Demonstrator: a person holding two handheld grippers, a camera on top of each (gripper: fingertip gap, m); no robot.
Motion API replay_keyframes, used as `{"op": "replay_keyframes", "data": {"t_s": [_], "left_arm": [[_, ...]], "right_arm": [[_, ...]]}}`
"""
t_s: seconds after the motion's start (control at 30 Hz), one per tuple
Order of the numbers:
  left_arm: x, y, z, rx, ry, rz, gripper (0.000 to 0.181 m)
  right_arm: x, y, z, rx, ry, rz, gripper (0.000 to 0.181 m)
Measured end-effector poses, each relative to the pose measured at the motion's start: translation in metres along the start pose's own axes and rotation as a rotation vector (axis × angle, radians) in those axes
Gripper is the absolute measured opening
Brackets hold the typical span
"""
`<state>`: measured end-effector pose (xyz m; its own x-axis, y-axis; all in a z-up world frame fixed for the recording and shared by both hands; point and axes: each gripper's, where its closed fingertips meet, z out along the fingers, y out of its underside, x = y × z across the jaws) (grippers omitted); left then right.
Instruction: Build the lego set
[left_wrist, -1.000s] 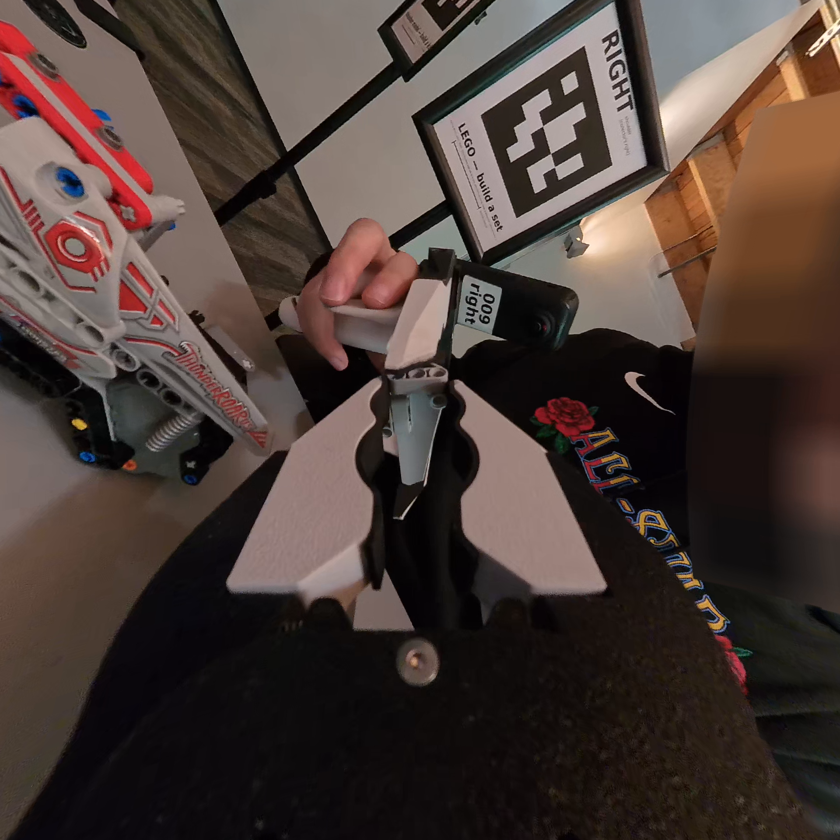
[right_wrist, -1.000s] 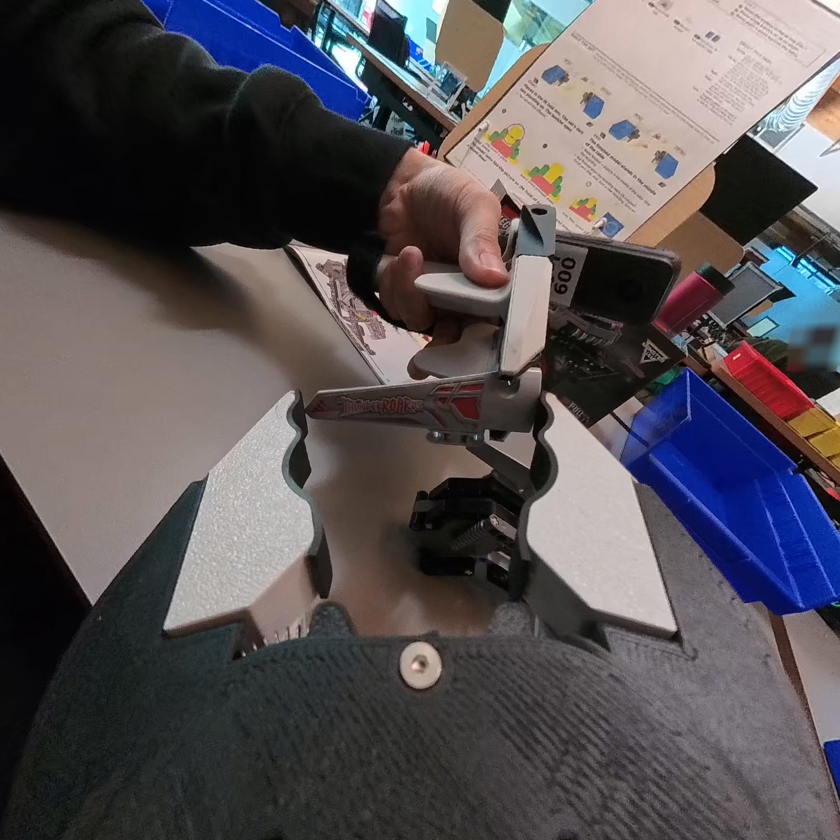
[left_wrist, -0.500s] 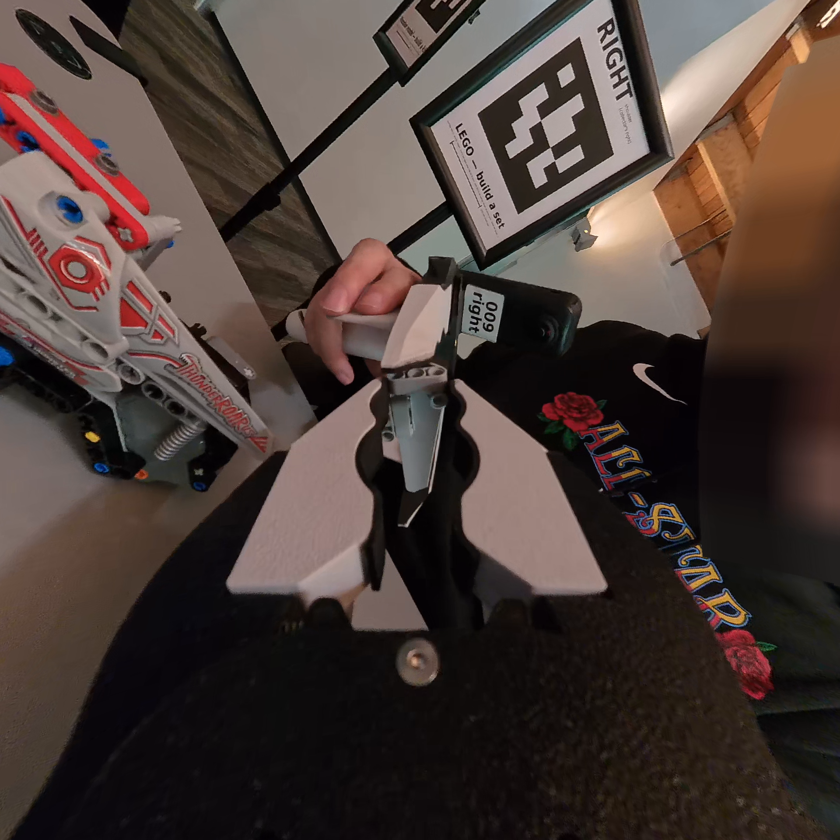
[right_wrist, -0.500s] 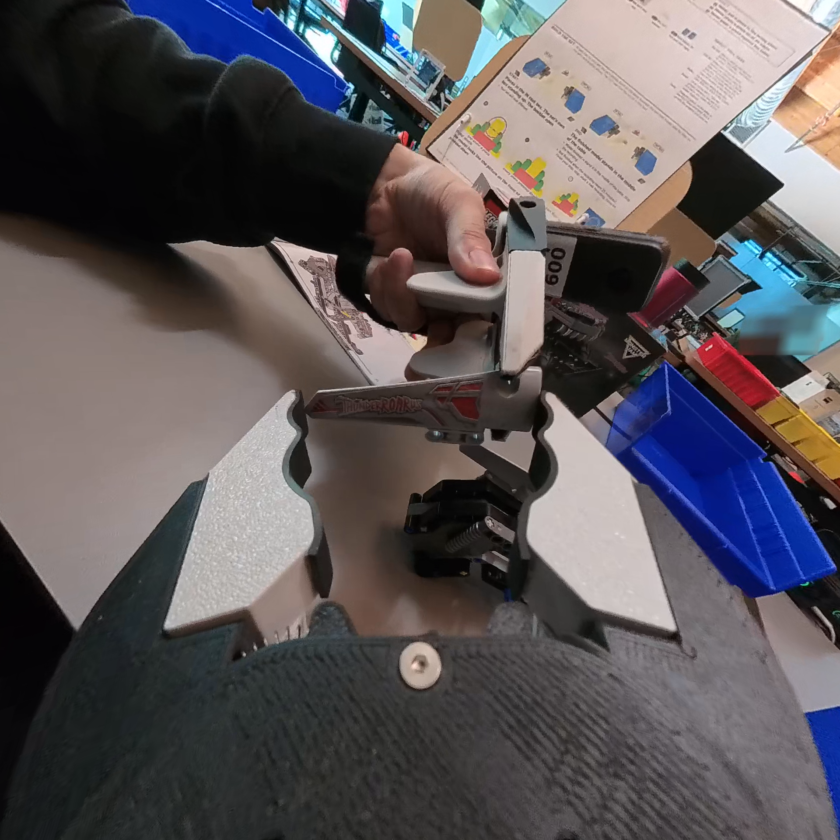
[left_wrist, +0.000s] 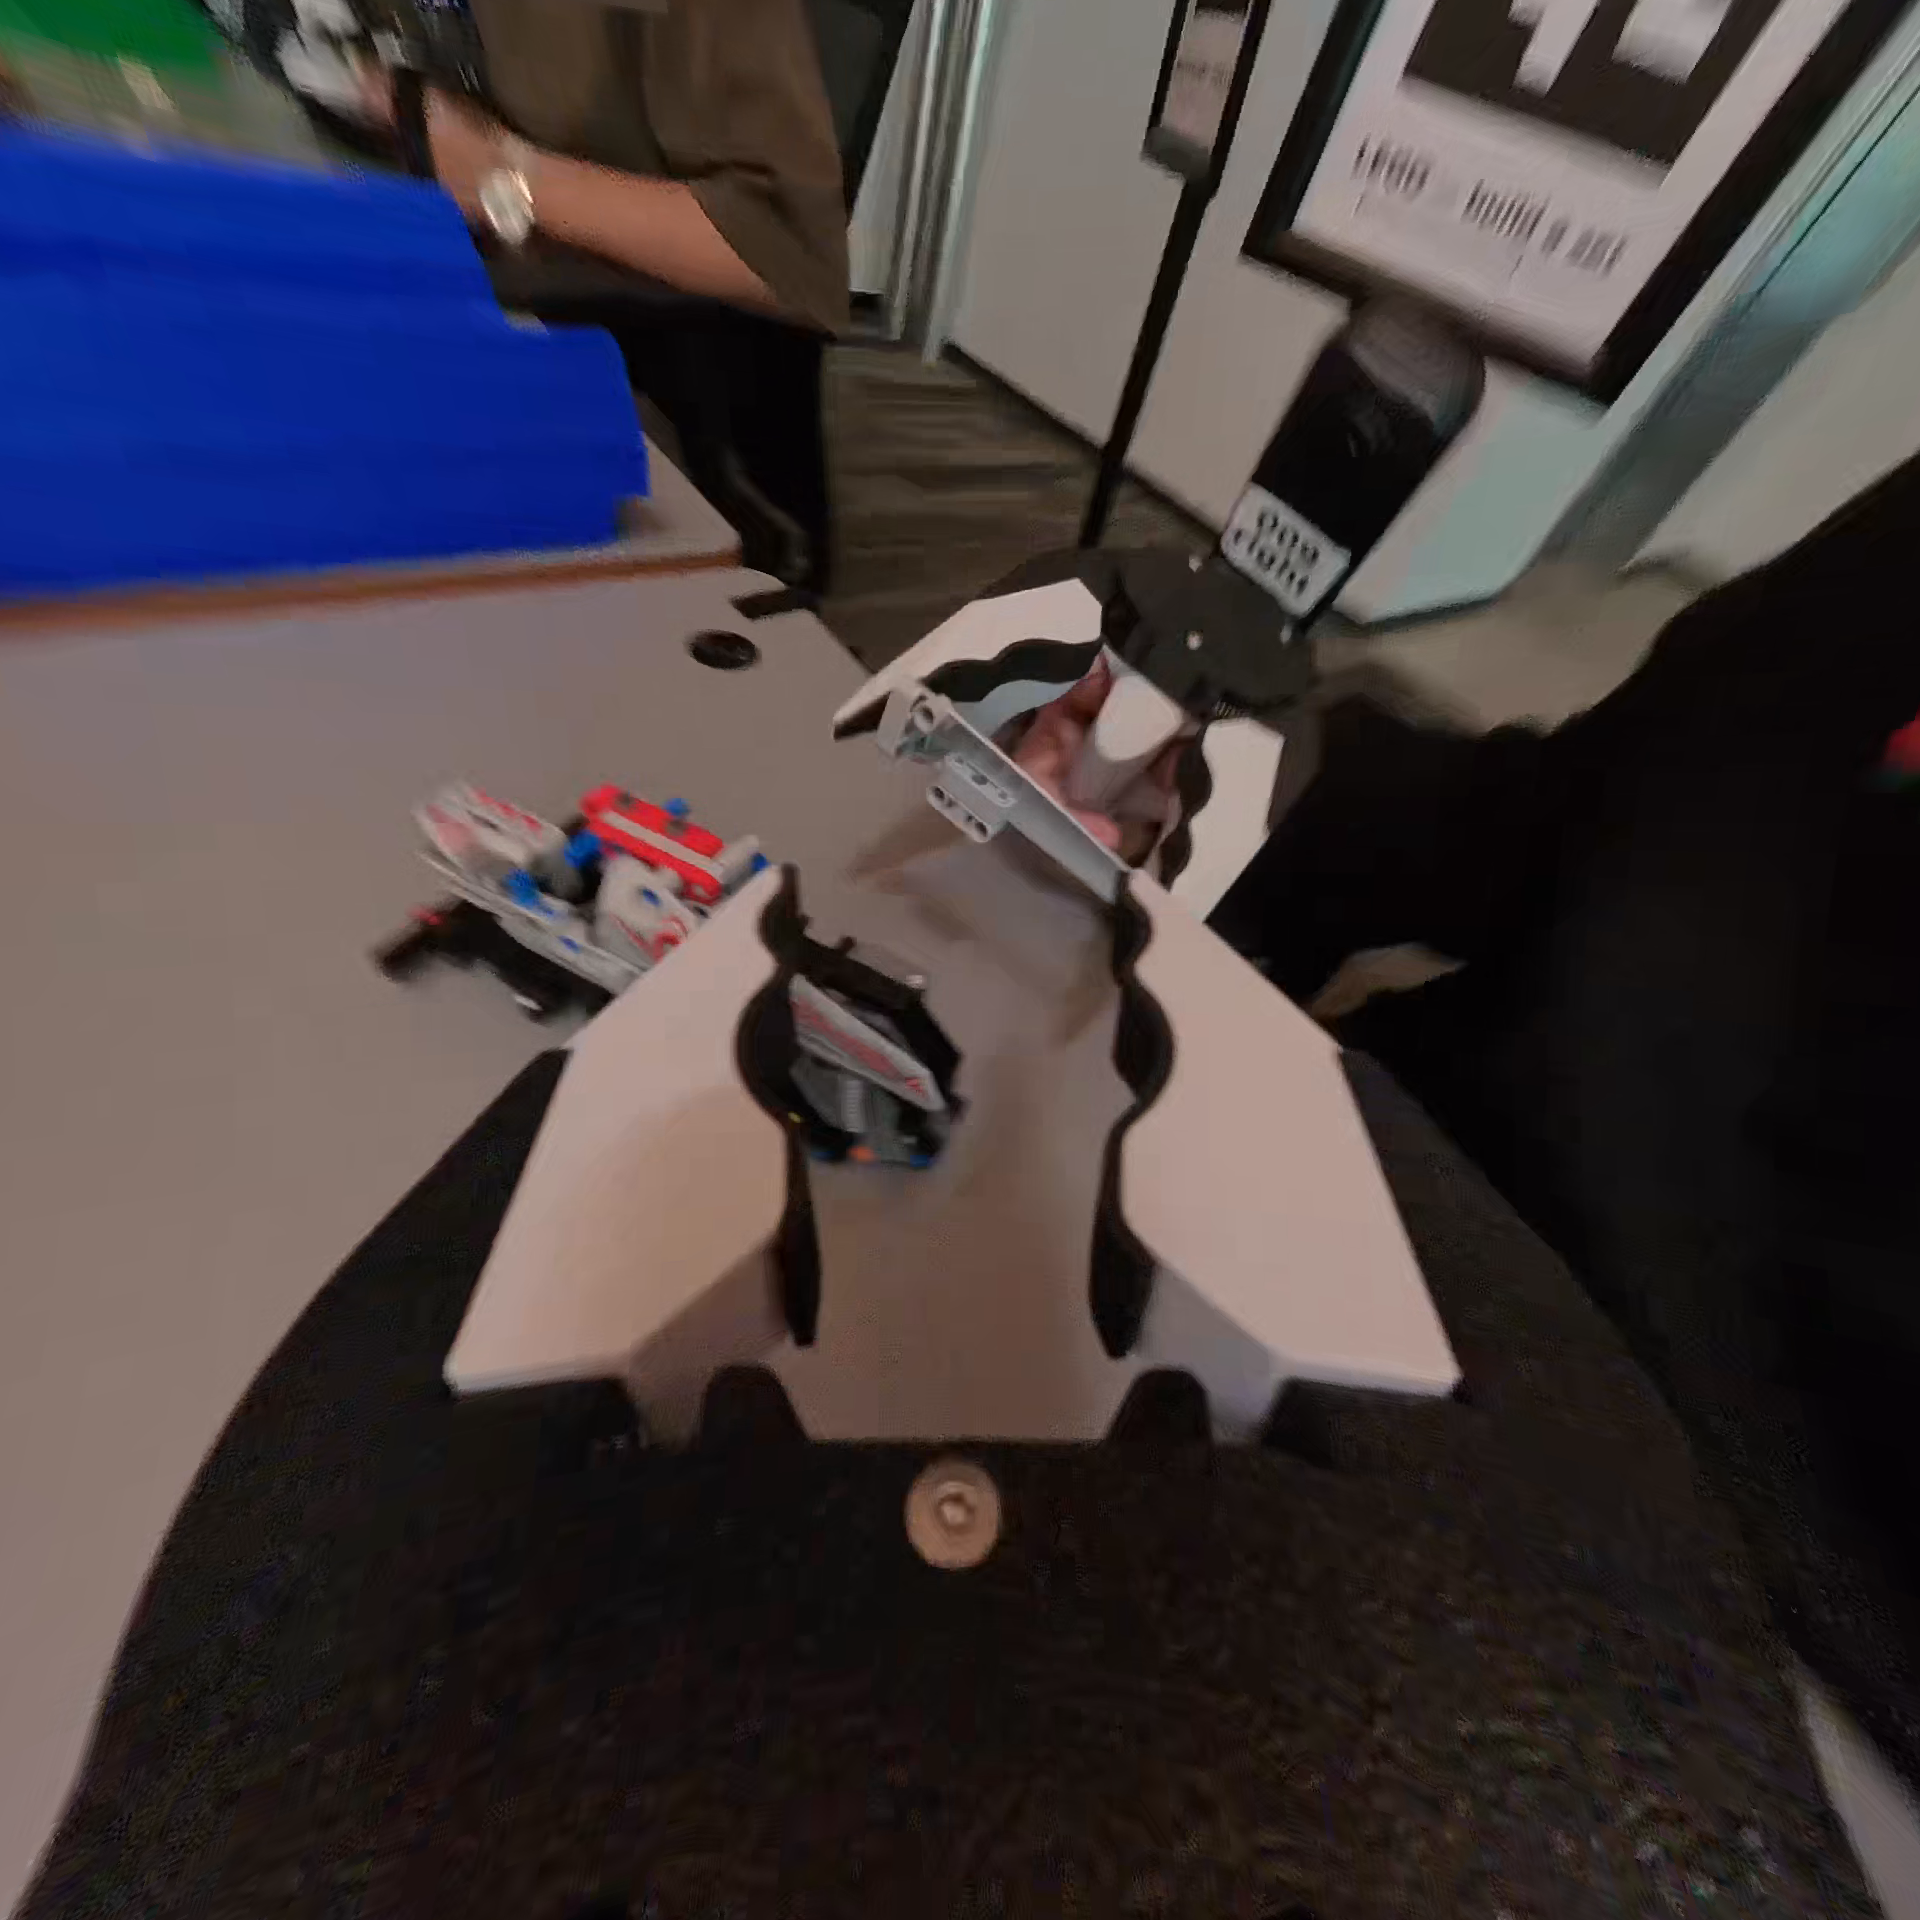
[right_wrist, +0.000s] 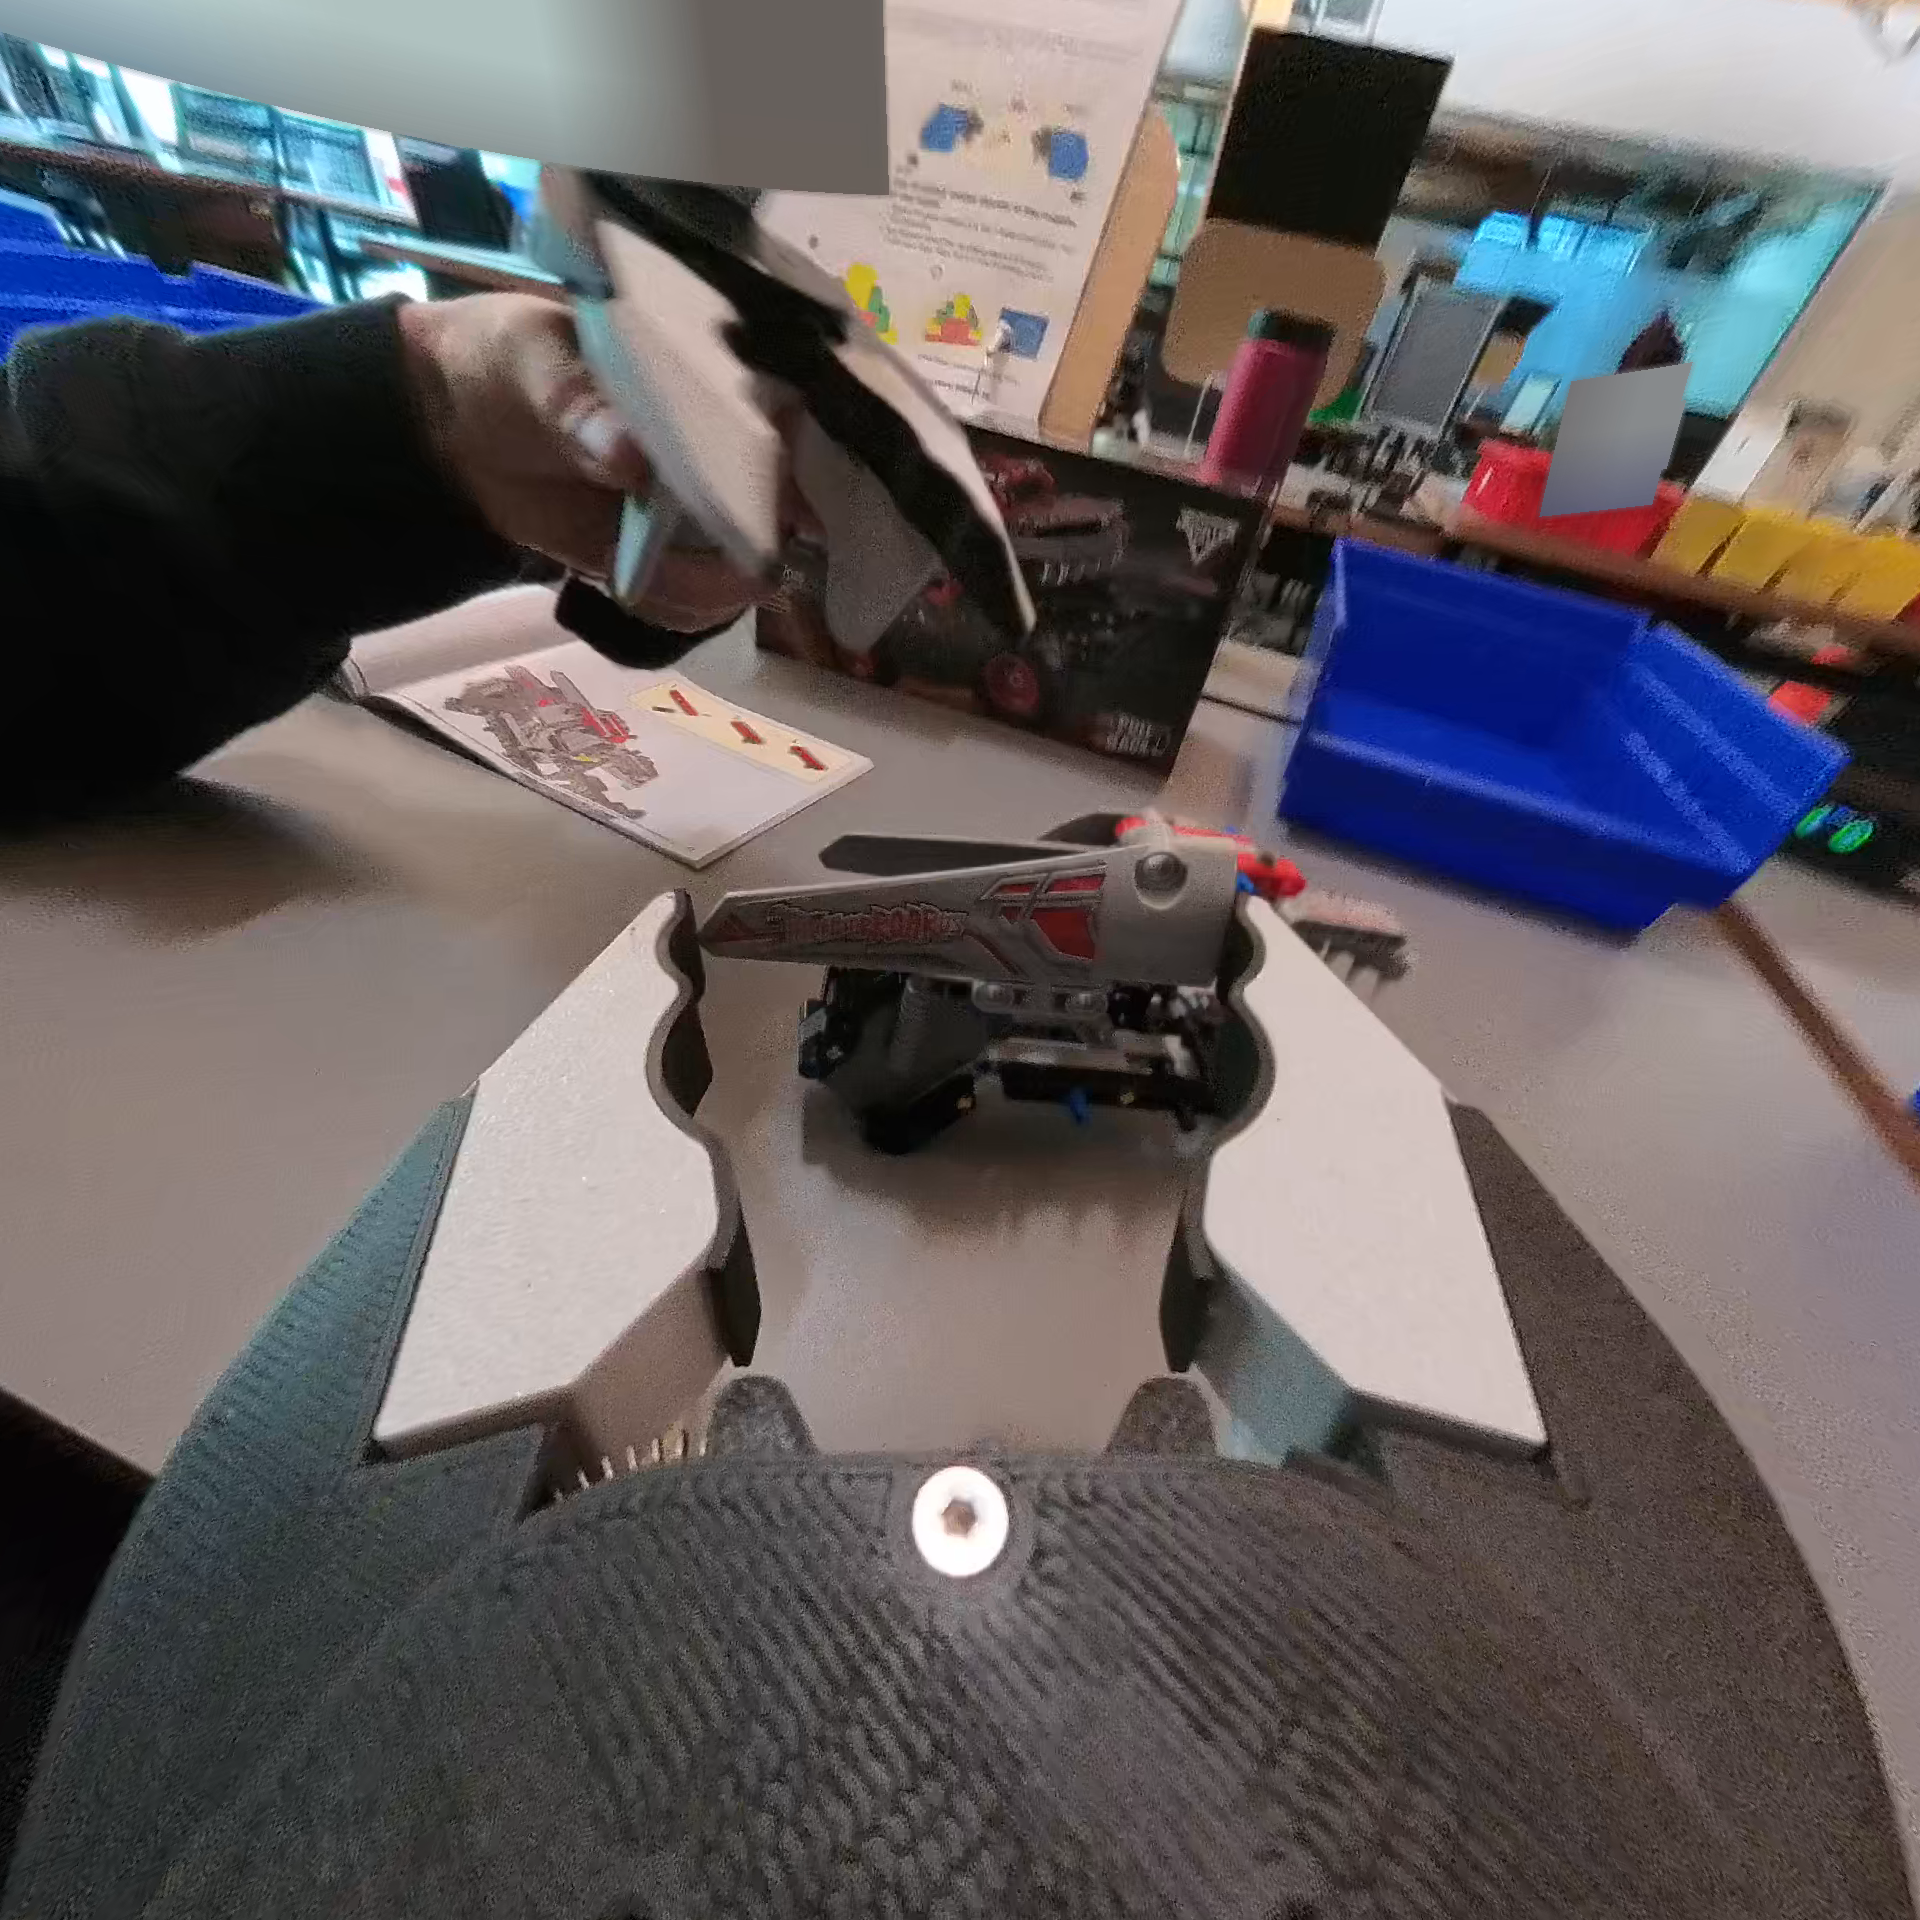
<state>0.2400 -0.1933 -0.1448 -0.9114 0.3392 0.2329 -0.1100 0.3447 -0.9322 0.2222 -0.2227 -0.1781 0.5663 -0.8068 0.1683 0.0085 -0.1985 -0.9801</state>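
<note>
My right gripper (right_wrist: 961, 925) is shut on a grey Lego panel (right_wrist: 935, 920) with a red sticker, held lengthwise between its fingertips. The panel hangs just above a dark Lego vehicle (right_wrist: 987, 1049) on the grey table (right_wrist: 312, 987). My left gripper (left_wrist: 951, 914) is wide open and empty above the table. The white, red and blue vehicle (left_wrist: 582, 904) lies ahead of it to the left. The right gripper (left_wrist: 1018, 795) with the panel (left_wrist: 987, 790) is ahead of it to the right. In the right wrist view, the left gripper (right_wrist: 831, 582) is raised at upper left.
An open instruction booklet (right_wrist: 623, 748) and a black set box (right_wrist: 1091, 623) lie behind the vehicle. A blue bin (right_wrist: 1507, 748) stands at right and more blue bins (left_wrist: 260, 364) at far left. A person (left_wrist: 665, 208) stands beyond the table's edge. There is a cable hole (left_wrist: 722, 649). Left tips to right tips: about 6 centimeters.
My left gripper has come off the grey panel, opened wide and drawn away. My right gripper keeps the panel and has swung down over the vehicle.
</note>
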Motion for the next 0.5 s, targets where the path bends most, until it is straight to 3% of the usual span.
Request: {"op": "replay_keyframes", "data": {"t_s": [0.07,0.13,0.27,0.37,0.5], "left_arm": [[-0.006,0.003,0.001,-0.043,-0.126,0.231,0.085],[-0.012,0.013,0.004,-0.133,-0.197,0.389,0.098],[-0.027,0.037,0.011,-0.293,-0.214,0.503,0.121],[-0.032,0.049,0.011,-0.326,-0.160,0.518,0.118],[-0.037,0.044,0.005,-0.335,-0.118,0.488,0.119]], "right_arm": [[0.006,0.008,0.002,-0.015,-0.004,0.082,0.098],[0.009,0.014,0.005,-0.043,-0.048,0.142,0.099],[0.018,0.021,0.006,-0.093,-0.110,0.186,0.099],[0.025,0.024,0.008,-0.112,-0.106,0.209,0.099],[0.022,0.024,0.013,-0.104,-0.131,0.209,0.098]]}}
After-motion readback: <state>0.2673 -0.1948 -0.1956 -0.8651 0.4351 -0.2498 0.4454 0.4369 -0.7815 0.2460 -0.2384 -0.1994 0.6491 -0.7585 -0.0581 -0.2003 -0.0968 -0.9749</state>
